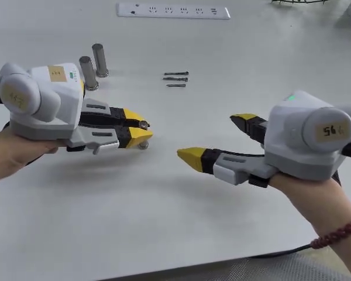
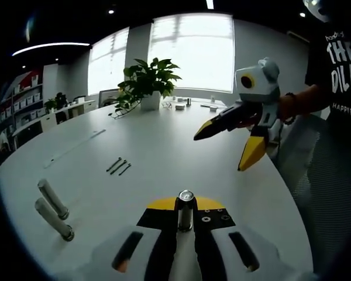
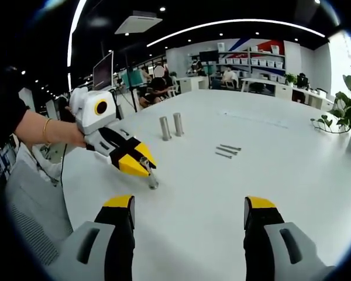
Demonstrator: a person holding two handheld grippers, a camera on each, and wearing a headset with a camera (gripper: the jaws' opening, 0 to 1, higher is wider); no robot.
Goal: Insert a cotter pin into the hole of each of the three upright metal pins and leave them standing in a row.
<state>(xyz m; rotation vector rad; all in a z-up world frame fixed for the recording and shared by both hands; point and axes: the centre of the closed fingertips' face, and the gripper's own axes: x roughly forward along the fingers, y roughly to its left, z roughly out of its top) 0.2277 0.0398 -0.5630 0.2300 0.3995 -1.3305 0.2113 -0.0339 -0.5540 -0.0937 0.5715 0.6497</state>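
Left gripper (image 1: pixel 141 132) clasping metal pin (image 2: pixel 185 212), "THE" shirt (image 2: pixel 341 76)

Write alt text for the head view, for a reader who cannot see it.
The left gripper is shut on an upright metal pin at a white table; the right gripper faces it, open and empty. Beyond stand two more metal pins, with three cotter pins lying apart from them and a power strip farther back.

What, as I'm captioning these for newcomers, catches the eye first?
The left gripper, at left, shut on an upright metal pin, faces the open right gripper. Behind them stand two more pins, with three cotter pins lying to their right.
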